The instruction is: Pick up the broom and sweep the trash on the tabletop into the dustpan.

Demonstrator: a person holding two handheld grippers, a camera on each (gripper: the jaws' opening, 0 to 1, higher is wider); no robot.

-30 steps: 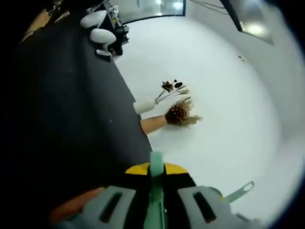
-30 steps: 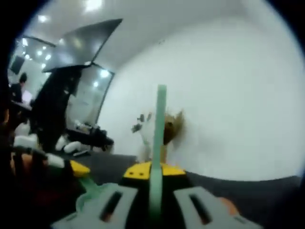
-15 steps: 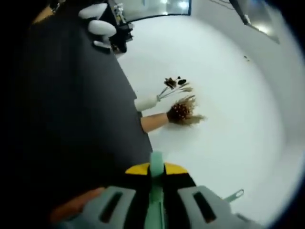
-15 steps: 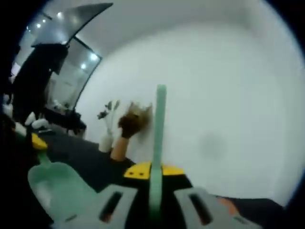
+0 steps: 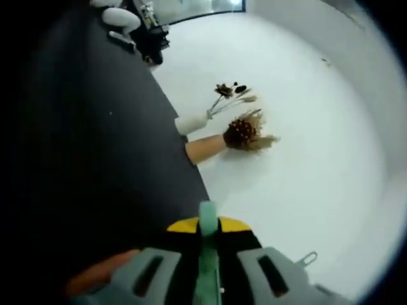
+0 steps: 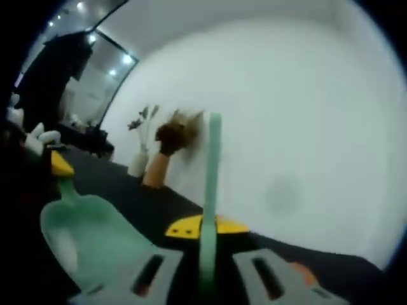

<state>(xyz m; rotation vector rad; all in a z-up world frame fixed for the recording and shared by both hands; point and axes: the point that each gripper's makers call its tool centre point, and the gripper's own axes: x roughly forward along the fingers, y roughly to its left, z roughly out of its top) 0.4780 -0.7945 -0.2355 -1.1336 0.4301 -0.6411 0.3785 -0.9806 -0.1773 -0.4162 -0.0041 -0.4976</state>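
Since the earlier frame, the mint-green dustpan [image 6: 82, 232] is being shown much larger at the lower left of the right gripper view, where a second ago only a sliver of it was visible; the whole scene there has shifted, so the camera is taken to have swung. In the left gripper view, the small metal hook [image 5: 308, 258] at lower right is being seen lower and smaller than before.

A thin green handle [image 6: 210, 190] is being pinched between the jaws of the right gripper [image 6: 206, 270] and is rising straight up the middle of the view; it is presumed to be the broom's. The bristles are not being shown. A similar green handle [image 5: 206, 254] is being clamped between the jaws of the left gripper [image 5: 206, 273].

The black tabletop [image 5: 89, 165] is being met by a white wall [image 5: 305, 140]. A white vase [image 5: 189, 122] and a tan vase [image 5: 205, 147], both holding dried flowers, are standing beside each other at the tabletop's far edge.
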